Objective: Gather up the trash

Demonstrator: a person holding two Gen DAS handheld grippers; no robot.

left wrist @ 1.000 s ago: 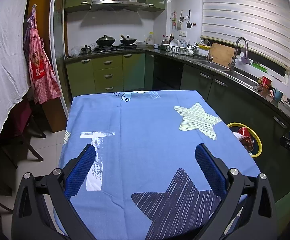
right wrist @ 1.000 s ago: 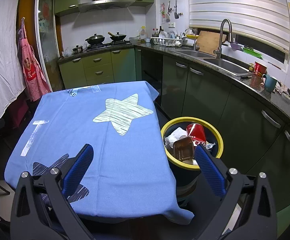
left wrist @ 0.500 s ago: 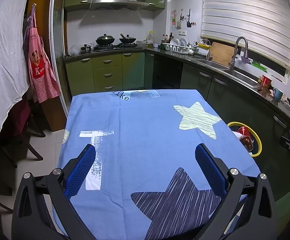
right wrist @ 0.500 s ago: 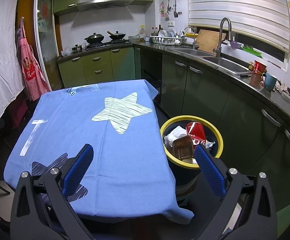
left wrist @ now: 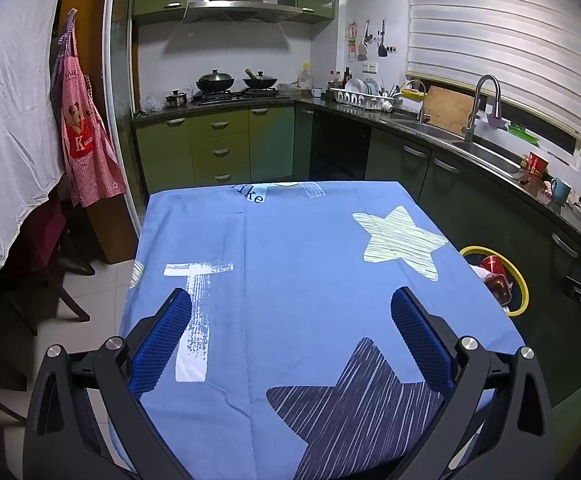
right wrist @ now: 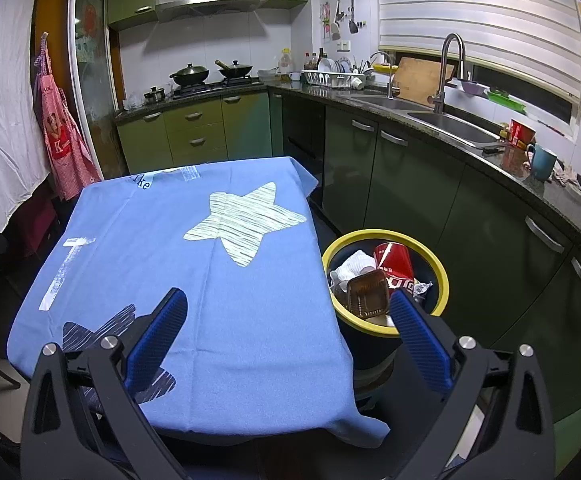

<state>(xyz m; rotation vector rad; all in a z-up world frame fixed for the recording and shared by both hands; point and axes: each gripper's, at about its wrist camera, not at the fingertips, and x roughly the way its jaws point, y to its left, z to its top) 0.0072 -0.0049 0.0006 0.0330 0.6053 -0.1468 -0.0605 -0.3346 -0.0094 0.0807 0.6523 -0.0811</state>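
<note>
Both tools are held spread wide with nothing between their blue pads. The left tool (left wrist: 290,316) is held over the near end of the worktop (left wrist: 290,248), which is covered by a blue cloth printed with stars. The right tool (right wrist: 288,312) is held over the near right corner of the same worktop.

The trash is seen in the yellow-rimmed bin (right wrist: 442,280), which stands on the floor just beside the right edge of the worktop. In the right wrist view the bin's contents are laid open: a red can (right wrist: 394,262), crumpled white paper (right wrist: 352,266) and a brown tray (right wrist: 368,294) lying on top of the pile, the tray nearest the tool. In the left wrist view only a sliver of the bin (left wrist: 520,292) is shown past the cloth's edge, with a glimpse of red inside. No loose item is seen on the cloth in either view.
</note>
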